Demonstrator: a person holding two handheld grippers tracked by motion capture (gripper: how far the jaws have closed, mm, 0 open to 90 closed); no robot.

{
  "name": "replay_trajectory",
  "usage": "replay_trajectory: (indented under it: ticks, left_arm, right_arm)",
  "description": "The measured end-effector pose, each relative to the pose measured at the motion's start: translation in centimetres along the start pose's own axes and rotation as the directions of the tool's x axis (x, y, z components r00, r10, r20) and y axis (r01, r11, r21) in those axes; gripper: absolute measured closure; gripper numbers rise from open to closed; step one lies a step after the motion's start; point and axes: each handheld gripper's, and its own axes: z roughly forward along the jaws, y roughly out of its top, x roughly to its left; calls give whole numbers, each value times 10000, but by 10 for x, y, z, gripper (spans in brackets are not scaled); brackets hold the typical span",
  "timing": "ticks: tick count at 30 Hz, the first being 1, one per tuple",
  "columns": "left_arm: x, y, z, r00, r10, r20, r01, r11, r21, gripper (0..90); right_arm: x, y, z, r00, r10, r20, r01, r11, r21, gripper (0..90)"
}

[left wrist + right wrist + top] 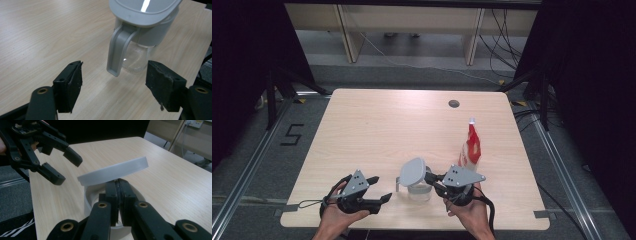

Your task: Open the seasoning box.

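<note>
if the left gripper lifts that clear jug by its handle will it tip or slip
The jug is probably rigid and looks empty, so likely light. Its smooth grey handle hangs free at the bottom, so it could slide between the pads. The lid sits tilted, lifted at one edge by the right gripper, so it may shift.

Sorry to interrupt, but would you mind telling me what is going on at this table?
A person works on a clear plastic jug with a grey handle. The right hand-held gripper is shut on the edge of its grey oval lid, which sits tilted up. The left hand-held gripper is open, facing the handle without touching. A red-and-white pouch stands behind.
</note>
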Motion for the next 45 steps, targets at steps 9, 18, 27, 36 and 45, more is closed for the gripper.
replay_trajectory:
  ticks: [9, 18, 27, 36, 45]
  left_arm:
    - [-1, -9, 2, 9993, -267, -250, 275, 9991, 316, 241]
    - [-1, -13, 1, 9996, -33, -263, 44, 9991, 431, 231]
    - [-1, -13, 0, 9996, 146, -257, -128, 9977, 670, 229]
    - [-2, -13, 1, 9997, 105, -227, -90, 9978, 655, 229]
    - [1, -13, 0, 9988, 422, -248, -402, 9964, 752, 230]
  right_arm:
    - [6, 6, 6, 9999, 59, -118, -60, 9999, -125, 876]
    - [11, 12, 13, 9991, 33, -434, -44, 9997, -259, 868]
    - [17, 16, 21, 9981, -99, -602, 83, 9996, -262, 865]
    - [24, 19, 28, 9964, -218, -822, 205, 9996, -170, 854]
    - [17, 9, 12, 9988, -116, -472, 111, 9999, -103, 776]
